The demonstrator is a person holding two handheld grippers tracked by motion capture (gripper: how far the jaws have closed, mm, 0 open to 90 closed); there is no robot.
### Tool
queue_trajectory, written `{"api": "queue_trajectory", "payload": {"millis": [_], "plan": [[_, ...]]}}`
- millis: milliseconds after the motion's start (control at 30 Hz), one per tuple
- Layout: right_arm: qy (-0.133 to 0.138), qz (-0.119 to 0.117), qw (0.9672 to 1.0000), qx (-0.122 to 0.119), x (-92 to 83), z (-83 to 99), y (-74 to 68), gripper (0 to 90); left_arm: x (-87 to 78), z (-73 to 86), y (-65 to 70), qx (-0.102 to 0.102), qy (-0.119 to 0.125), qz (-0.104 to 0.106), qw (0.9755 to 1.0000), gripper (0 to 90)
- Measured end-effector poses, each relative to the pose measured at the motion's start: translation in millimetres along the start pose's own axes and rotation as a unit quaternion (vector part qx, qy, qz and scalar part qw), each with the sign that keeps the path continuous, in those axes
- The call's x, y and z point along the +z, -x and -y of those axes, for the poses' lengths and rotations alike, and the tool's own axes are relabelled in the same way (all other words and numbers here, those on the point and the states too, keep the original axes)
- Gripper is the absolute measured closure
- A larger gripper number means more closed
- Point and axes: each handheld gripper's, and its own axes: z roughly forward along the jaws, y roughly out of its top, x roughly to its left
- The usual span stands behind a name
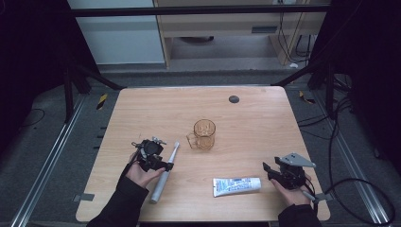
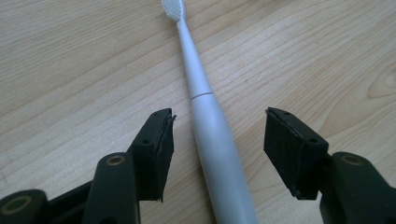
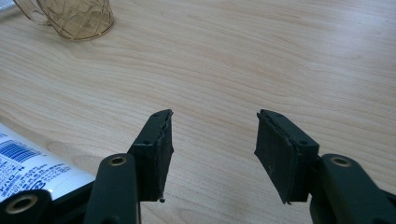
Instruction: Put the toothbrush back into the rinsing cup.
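A white electric toothbrush (image 1: 164,172) lies flat on the wooden table (image 1: 255,118), bristles toward the far side. My left gripper (image 1: 161,163) hovers over its handle. In the left gripper view the toothbrush (image 2: 212,135) lies between the two pads (image 2: 161,149), which stand apart from it on both sides: open. A clear amber mug (image 1: 203,135) stands at the table's middle. A white and blue toothpaste tube (image 1: 236,186) lies near the front edge. My right gripper (image 1: 268,171) rests just right of the tube, open over bare wood (image 3: 212,154), the tube (image 3: 32,170) at its left.
A small dark round disc (image 1: 233,99) sits near the table's far edge. The mug (image 3: 77,16) shows at the top left of the right gripper view. Black frame legs and cables (image 1: 340,137) surround the table on the grey floor.
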Motion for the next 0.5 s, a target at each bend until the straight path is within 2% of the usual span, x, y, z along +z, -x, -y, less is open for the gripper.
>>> {"api": "queue_trajectory", "payload": {"millis": [367, 500], "plan": [[-0.004, -0.005, 1.0000, -0.002, 1.4, -0.3, -1.7, 46.0, 13.6, -0.3, -1.2, -0.007, -0.029, 0.002, 0.9996, 43.7], [-0.005, -0.005, 1.0000, -0.002, 1.9, -0.1, -1.6, 46.0, 14.9, -0.3, -2.1, -0.009, -0.032, 0.005, 0.9994, 44.6]]}}
